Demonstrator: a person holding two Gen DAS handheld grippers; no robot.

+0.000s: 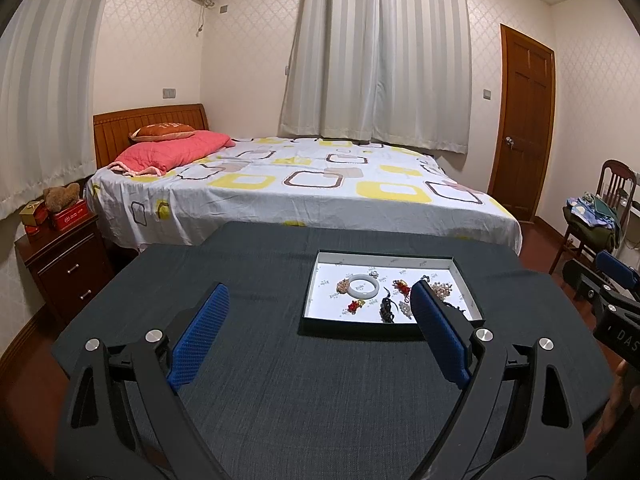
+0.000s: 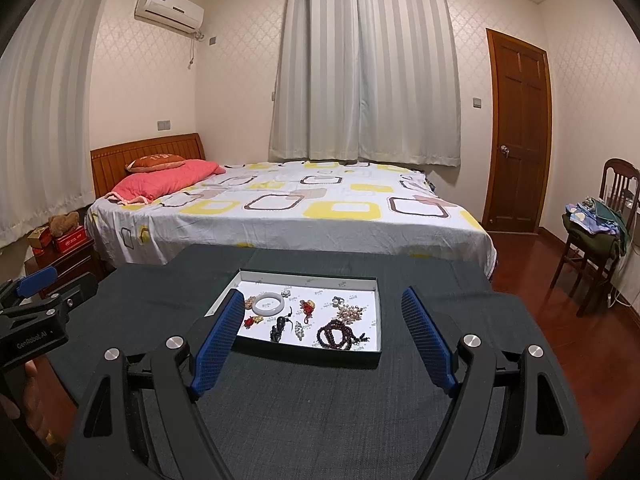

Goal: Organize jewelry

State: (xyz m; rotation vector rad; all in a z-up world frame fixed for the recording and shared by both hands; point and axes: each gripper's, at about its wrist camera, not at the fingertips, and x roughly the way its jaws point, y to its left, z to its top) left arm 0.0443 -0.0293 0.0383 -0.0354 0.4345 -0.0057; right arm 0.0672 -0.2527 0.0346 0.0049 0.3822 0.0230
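A shallow dark box with a white floor (image 1: 460,276) (image 2: 372,308) sits on the dark grey table (image 1: 280,380) (image 2: 304,400). In it lie a white bangle (image 1: 362,286) (image 2: 269,304), a red charm (image 1: 355,305) (image 2: 307,307), a black pendant (image 1: 386,309) (image 2: 278,329), a pearl cluster (image 2: 351,313) and dark red prayer beads (image 2: 339,334). My left gripper (image 1: 320,300) is open and empty, held above the table just before the box. My right gripper (image 2: 323,304) is open and empty, its fingers framing the box.
A bed (image 1: 304,184) stands behind the table. A nightstand (image 1: 64,264) is at the left, a chair with clothes (image 2: 600,232) at the right by a wooden door (image 2: 518,136). The right gripper shows in the left wrist view (image 1: 616,292), the left in the right wrist view (image 2: 36,304).
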